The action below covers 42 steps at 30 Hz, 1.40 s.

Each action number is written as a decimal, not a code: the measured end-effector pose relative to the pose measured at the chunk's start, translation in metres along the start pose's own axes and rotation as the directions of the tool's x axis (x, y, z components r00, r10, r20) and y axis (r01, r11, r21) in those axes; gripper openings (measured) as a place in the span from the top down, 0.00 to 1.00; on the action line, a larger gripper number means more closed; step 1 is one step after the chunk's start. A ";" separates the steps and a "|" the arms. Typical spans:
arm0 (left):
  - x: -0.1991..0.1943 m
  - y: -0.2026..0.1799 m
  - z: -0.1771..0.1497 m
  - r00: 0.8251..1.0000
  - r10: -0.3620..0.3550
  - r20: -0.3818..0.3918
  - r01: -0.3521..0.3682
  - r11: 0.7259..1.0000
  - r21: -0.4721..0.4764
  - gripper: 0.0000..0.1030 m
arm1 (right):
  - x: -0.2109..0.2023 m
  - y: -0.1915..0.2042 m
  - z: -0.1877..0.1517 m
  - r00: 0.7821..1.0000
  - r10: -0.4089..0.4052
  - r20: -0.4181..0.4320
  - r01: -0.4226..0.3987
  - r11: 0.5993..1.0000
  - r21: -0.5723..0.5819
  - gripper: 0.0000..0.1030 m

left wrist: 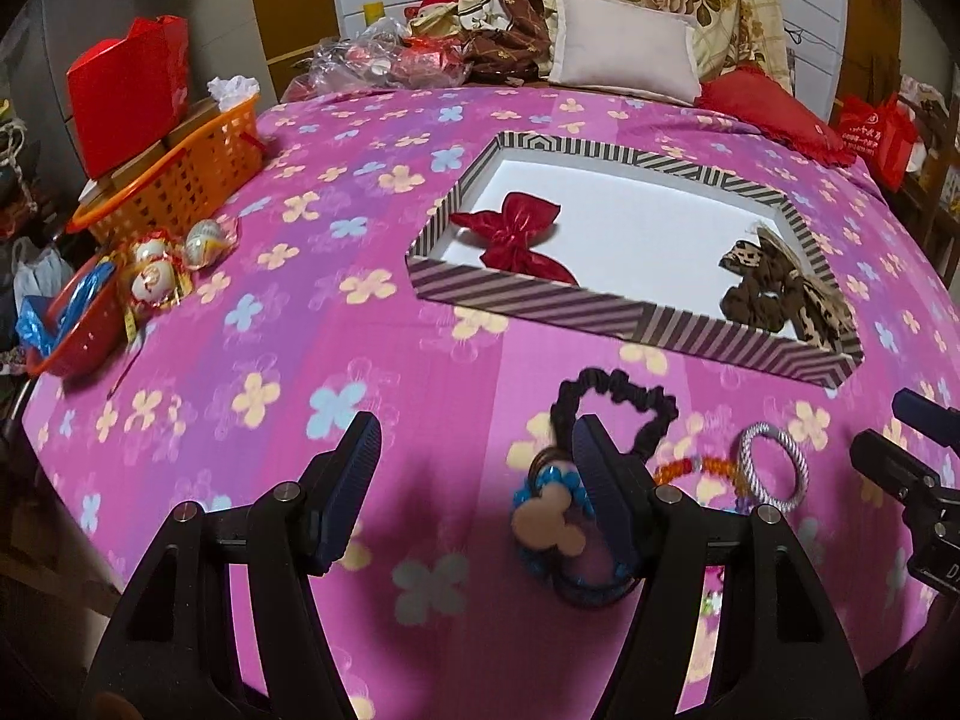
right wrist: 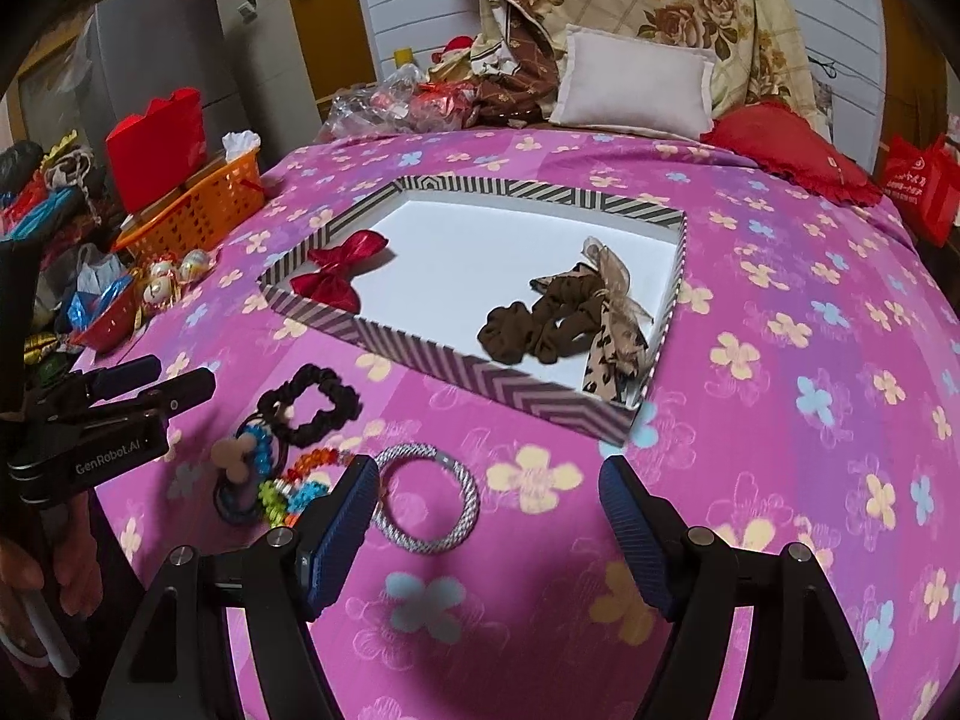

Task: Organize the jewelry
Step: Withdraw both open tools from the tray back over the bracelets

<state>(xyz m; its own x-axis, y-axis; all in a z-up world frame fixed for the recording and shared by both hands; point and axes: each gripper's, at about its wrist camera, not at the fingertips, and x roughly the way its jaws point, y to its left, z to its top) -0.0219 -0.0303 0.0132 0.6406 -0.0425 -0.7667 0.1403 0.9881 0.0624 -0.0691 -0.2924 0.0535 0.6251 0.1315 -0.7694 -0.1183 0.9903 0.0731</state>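
On the pink flowered bedspread lies a cluster of hair ties: a black scrunchie (left wrist: 612, 402) (right wrist: 312, 408), a blue beaded tie with a mouse-shaped charm (left wrist: 546, 516) (right wrist: 246, 456), a multicoloured bead bracelet (left wrist: 696, 471) (right wrist: 300, 480) and a silver woven ring (left wrist: 774, 468) (right wrist: 426, 498). My left gripper (left wrist: 474, 450) is open, its right finger over the blue tie. My right gripper (right wrist: 489, 498) is open above the bedspread, with the silver ring just inside its left finger. Behind them, a striped box tray (left wrist: 528, 300) (right wrist: 480, 372) holds a red bow (left wrist: 510, 240) (right wrist: 336, 270), a brown scrunchie (right wrist: 534, 330) and a leopard bow (right wrist: 618, 342).
An orange basket (left wrist: 174, 174) with a red bag, wrapped sweets (left wrist: 156, 276) and a red bowl (left wrist: 72, 330) crowd the bed's left edge. Pillows (left wrist: 624, 54) and a red cushion (right wrist: 792, 150) lie at the head. A hand (right wrist: 36, 570) holds the left gripper (right wrist: 180, 381).
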 end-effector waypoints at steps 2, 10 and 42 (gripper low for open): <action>-0.001 0.001 -0.004 1.000 -0.002 -0.003 0.002 1.000 -0.004 0.35 | -0.002 0.003 -0.002 1.000 -0.001 -0.001 0.001 1.000 -0.007 0.29; -0.008 0.005 -0.011 1.000 -0.007 -0.001 0.007 1.000 -0.013 0.35 | -0.006 0.007 -0.009 1.000 0.002 -0.004 -0.002 1.000 -0.019 0.29; 0.015 0.033 -0.012 0.990 -0.097 -0.102 0.087 0.991 -0.099 0.35 | 0.009 0.004 -0.020 0.998 0.008 -0.066 -0.009 1.000 -0.018 0.29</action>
<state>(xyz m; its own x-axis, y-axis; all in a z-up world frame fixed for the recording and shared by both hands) -0.0162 0.0037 -0.0039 0.5435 -0.1228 -0.8304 0.1197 0.9905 -0.0682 -0.0795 -0.2880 0.0340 0.5720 0.1358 -0.8090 -0.1375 0.9881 0.0687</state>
